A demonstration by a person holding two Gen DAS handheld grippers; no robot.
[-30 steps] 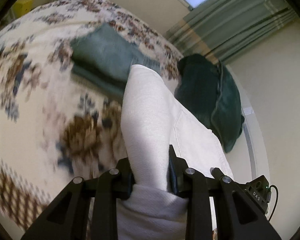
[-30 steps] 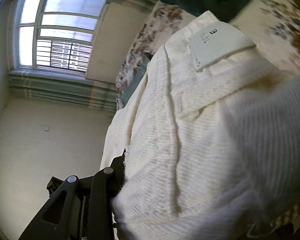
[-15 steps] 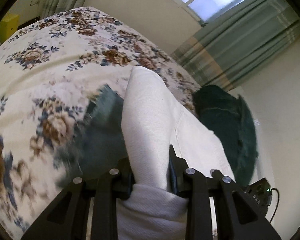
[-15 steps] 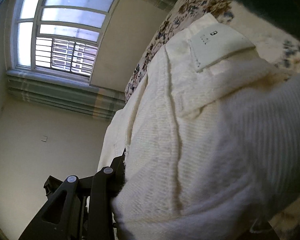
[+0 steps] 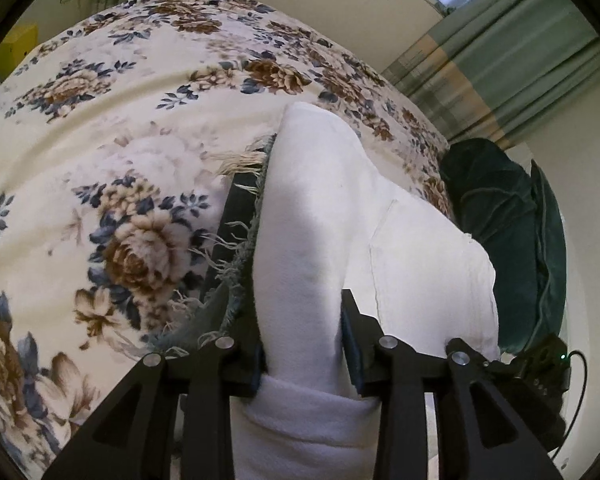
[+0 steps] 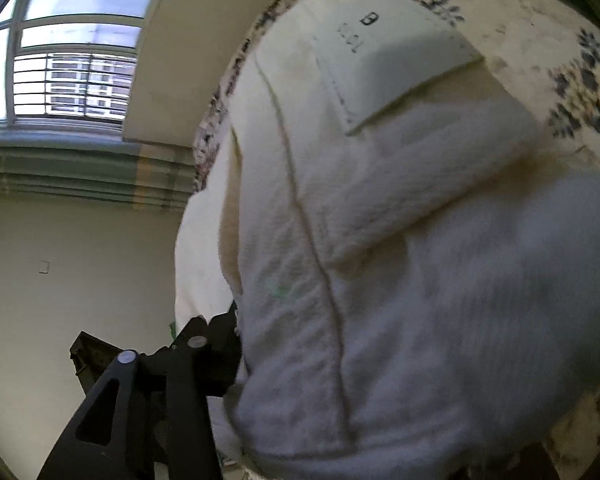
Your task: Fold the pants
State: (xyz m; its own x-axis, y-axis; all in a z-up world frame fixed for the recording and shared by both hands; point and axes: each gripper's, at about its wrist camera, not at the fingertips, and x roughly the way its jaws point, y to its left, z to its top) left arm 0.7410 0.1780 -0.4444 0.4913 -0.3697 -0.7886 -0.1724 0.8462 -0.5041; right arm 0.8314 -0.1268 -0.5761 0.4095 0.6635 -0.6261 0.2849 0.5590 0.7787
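The white pants (image 5: 312,216) are folded into a thick bundle held above a floral bedspread (image 5: 100,128). My left gripper (image 5: 302,344) is shut on the bundle's near end, and the fabric bulges out between and below the jaws. In the right wrist view the pants (image 6: 380,260) fill most of the frame, with a white waistband label patch (image 6: 384,56) facing up. My right gripper (image 6: 236,344) is shut on the pants; only its left finger (image 6: 216,344) shows and the cloth hides the other.
Folded blue-grey jeans with a frayed hem (image 5: 236,264) lie on the bedspread just left of and under the white bundle. A dark green cushion (image 5: 512,224) sits at the right. Curtains (image 5: 512,52) and a window (image 6: 72,60) are behind the bed.
Both grippers have carried the pants across the bed. The blue-grey jeans, far ahead a second ago, now lie right beside and under the bundle. The green cushion has shifted right.
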